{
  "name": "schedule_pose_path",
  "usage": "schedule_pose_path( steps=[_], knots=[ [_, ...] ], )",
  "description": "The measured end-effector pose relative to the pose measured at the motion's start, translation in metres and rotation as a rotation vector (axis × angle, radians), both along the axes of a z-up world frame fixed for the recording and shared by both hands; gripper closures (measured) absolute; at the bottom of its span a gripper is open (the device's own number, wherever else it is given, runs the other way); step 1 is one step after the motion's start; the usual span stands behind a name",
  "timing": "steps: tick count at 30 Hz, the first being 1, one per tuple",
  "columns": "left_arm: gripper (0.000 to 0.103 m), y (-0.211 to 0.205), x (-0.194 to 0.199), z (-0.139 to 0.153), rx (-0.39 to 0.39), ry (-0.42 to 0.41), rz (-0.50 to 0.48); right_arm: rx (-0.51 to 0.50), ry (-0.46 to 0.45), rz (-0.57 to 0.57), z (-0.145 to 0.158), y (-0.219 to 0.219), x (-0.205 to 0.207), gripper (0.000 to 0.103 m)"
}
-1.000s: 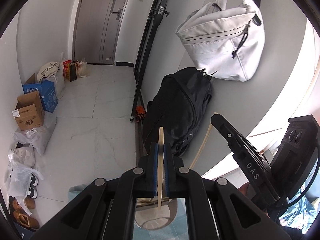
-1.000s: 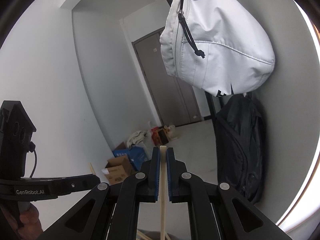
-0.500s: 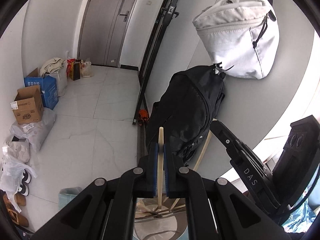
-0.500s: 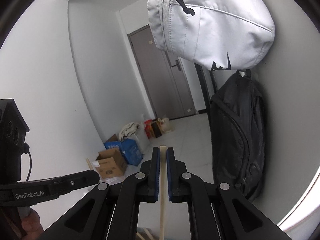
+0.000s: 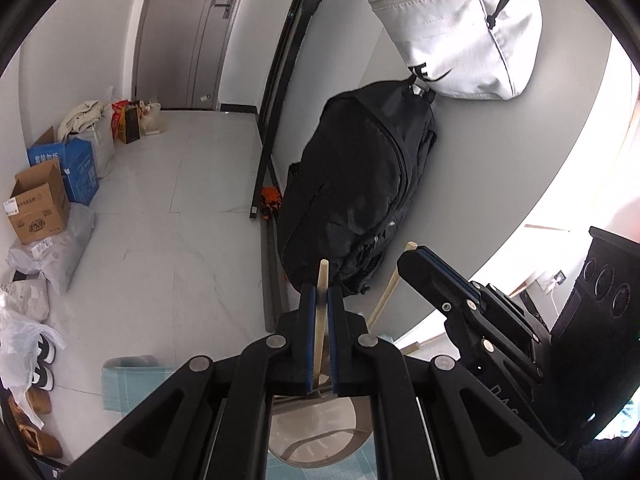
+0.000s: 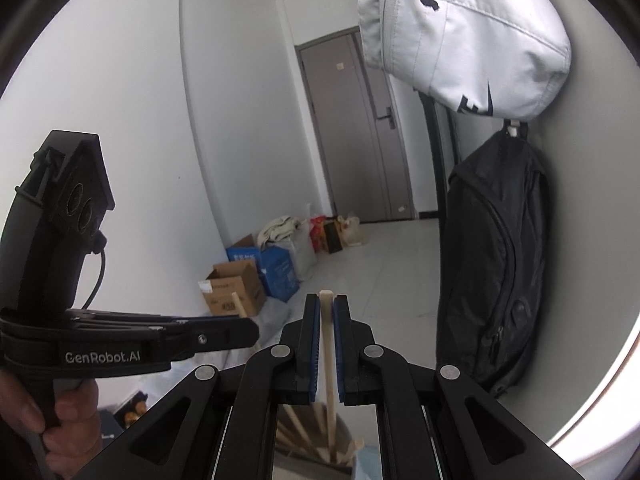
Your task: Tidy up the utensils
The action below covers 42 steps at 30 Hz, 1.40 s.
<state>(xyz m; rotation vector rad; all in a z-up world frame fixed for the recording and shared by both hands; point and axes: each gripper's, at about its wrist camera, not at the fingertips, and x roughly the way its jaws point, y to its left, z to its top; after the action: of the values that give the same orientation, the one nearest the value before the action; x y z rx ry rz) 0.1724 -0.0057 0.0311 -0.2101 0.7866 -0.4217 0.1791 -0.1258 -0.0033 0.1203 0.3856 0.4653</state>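
Note:
In the left wrist view my left gripper (image 5: 320, 294) is shut on a pale wooden chopstick (image 5: 322, 276) that stands nearly upright. Its lower end reaches down toward a round metal holder (image 5: 352, 420) just beneath the jaws. To the right, my right gripper (image 5: 420, 266) grips a second chopstick (image 5: 386, 300). In the right wrist view my right gripper (image 6: 326, 300) is shut on that chopstick (image 6: 329, 356), above the holder (image 6: 344, 432), which has several chopsticks in it. My left gripper (image 6: 244, 330) is at the left, held by a hand (image 6: 28, 416).
A black backpack (image 5: 360, 184) leans on the wall right behind the holder, with a white bag (image 5: 460, 28) hanging above it. A teal cloth (image 5: 128, 380) covers the table's corner. Cardboard boxes (image 5: 38, 204), bags and shoes lie on the floor at the left.
Both grippers have sunk, each with its chopstick still clamped. The holder has come up closer under the jaws, and the bags on the wall now sit higher in both views.

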Motion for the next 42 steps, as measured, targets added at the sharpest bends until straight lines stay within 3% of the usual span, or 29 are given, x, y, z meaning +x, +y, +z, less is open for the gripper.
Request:
schedule_pose_path(
  steps=[8, 16, 21, 22, 23, 24, 25, 27, 38, 42],
  knots=[
    [0.102, -0.003, -0.003, -0.012, 0.019, 0.08, -0.06, 0.002, 0.091, 0.036, -0.013, -0.001, -0.007, 0.095],
    [0.101, 0.012, -0.011, -0.008, -0.03, 0.126, -0.04, 0.025, 0.111, -0.009, -0.013, -0.015, -0.033, 0.095],
    [0.1, 0.011, -0.015, -0.007, -0.004, 0.161, -0.05, 0.054, 0.129, -0.042, -0.012, -0.026, -0.054, 0.094],
    [0.095, 0.008, -0.017, -0.007, 0.02, 0.171, -0.048, 0.057, 0.129, -0.046, -0.011, -0.027, -0.058, 0.094],
    [0.091, 0.006, -0.019, -0.006, 0.034, 0.176, -0.049, 0.06, 0.131, -0.05, -0.01, -0.028, -0.062, 0.091],
    [0.08, 0.005, -0.021, -0.005, 0.042, 0.172, -0.049, 0.061, 0.132, -0.052, -0.009, -0.029, -0.066, 0.088],
    [0.067, 0.005, -0.024, -0.003, 0.05, 0.163, -0.041, 0.06, 0.132, -0.054, -0.008, -0.03, -0.068, 0.08],
    [0.05, 0.007, -0.03, 0.002, 0.06, 0.137, -0.022, 0.06, 0.128, -0.06, -0.006, -0.031, -0.076, 0.065],
    [0.048, 0.03, -0.087, 0.032, 0.08, -0.025, 0.143, 0.084, 0.086, -0.073, 0.018, -0.04, -0.118, 0.033],
    [0.032, 0.035, -0.111, 0.044, 0.071, -0.096, 0.204, 0.071, 0.047, -0.071, 0.028, -0.036, -0.136, 0.023]
  ],
)
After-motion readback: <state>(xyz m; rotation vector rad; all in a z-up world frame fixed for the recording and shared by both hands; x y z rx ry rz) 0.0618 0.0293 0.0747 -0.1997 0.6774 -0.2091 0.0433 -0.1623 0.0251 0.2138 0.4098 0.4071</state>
